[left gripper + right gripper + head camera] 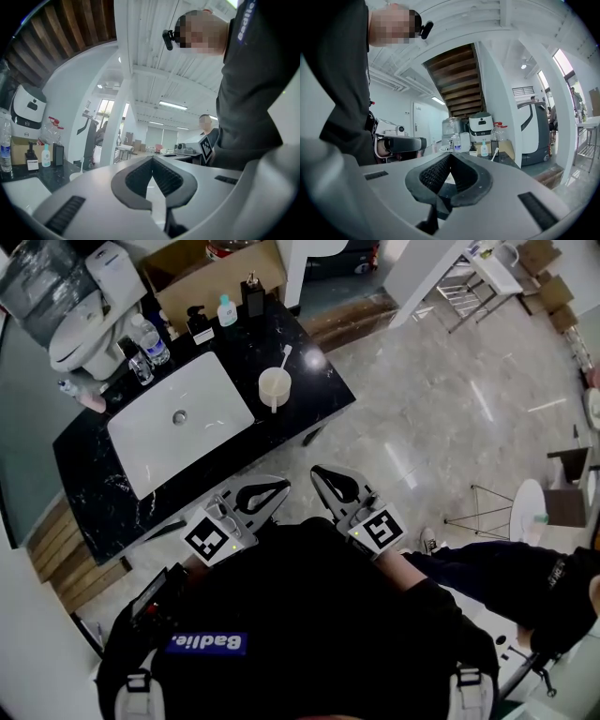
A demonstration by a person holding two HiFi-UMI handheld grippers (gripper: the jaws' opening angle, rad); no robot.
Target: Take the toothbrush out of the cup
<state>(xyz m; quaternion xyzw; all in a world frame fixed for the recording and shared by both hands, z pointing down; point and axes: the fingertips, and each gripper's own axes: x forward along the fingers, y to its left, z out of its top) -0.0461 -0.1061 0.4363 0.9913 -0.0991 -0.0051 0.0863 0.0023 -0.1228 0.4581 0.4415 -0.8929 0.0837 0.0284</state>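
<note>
left gripper [281, 488], right gripper [319, 474], jaws together, short of counter [319, 395] edge

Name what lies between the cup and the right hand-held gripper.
In the head view, only bare black counter and a strip of floor lie between the cup and the right hand-held gripper.

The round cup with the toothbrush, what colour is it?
Pale cream; the head view shows the round cup best.
</note>
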